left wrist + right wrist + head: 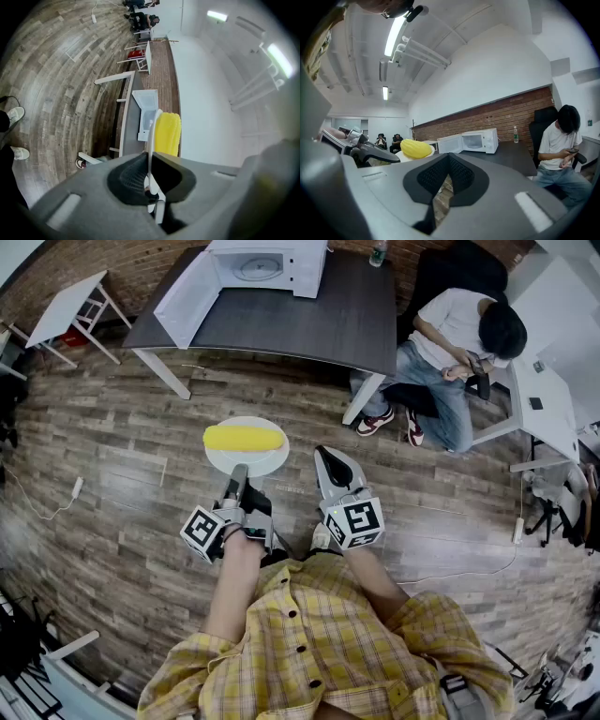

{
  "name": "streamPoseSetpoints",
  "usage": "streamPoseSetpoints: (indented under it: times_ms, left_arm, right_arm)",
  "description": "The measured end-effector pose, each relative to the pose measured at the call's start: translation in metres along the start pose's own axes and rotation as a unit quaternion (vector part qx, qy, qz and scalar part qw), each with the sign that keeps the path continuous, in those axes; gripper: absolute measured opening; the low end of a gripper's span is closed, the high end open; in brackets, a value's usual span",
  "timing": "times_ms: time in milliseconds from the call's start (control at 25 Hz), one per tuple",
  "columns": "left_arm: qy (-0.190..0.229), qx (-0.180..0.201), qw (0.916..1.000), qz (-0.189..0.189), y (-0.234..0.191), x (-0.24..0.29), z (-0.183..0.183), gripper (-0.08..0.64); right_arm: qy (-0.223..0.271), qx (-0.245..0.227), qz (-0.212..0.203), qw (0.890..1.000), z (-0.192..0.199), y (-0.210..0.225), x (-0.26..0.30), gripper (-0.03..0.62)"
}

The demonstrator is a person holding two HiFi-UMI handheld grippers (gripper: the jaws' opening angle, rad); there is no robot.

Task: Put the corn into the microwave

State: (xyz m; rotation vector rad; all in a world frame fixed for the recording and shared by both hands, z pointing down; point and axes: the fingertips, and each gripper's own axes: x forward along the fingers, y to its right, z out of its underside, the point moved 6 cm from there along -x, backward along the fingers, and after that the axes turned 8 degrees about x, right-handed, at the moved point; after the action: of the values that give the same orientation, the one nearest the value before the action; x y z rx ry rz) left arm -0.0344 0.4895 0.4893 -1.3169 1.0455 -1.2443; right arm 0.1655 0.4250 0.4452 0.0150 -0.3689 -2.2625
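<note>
A yellow corn cob lies on a round white plate held above the wood floor. My left gripper is shut on the plate's near rim. In the left gripper view the plate shows edge-on between the pads, with the corn beyond. My right gripper hangs beside the plate on the right, shut and holding nothing. Its jaws touch at the tips. The white microwave stands with its door open on the dark table ahead. The corn and microwave also show in the right gripper view.
A person sits on a chair at the table's right end, looking at a phone. A small white table stands at far left, a white desk at right. A bottle is on the dark table. Cables lie on the floor.
</note>
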Motion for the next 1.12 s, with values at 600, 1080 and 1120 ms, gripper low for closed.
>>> streamPoseSetpoints:
  times_ms: [600, 1080, 1120]
  left_arm:
    - [0.012, -0.008, 0.9999, 0.005, 0.005, 0.0, 0.02, 0.018]
    - [0.039, -0.005, 0.9992, 0.012, 0.01, 0.015, 0.049, 0.018]
    - [0.041, -0.005, 0.9991, 0.01, 0.01, 0.015, 0.051, 0.018]
  right_arm:
    - [-0.002, -0.002, -0.018, 1.0, -0.002, 0.013, -0.011, 0.005]
    - [0.006, -0.018, -0.071, 0.997, -0.01, 0.042, -0.011, 0.005]
    - [0.007, -0.019, -0.074, 0.997, -0.011, 0.043, -0.01, 0.005]
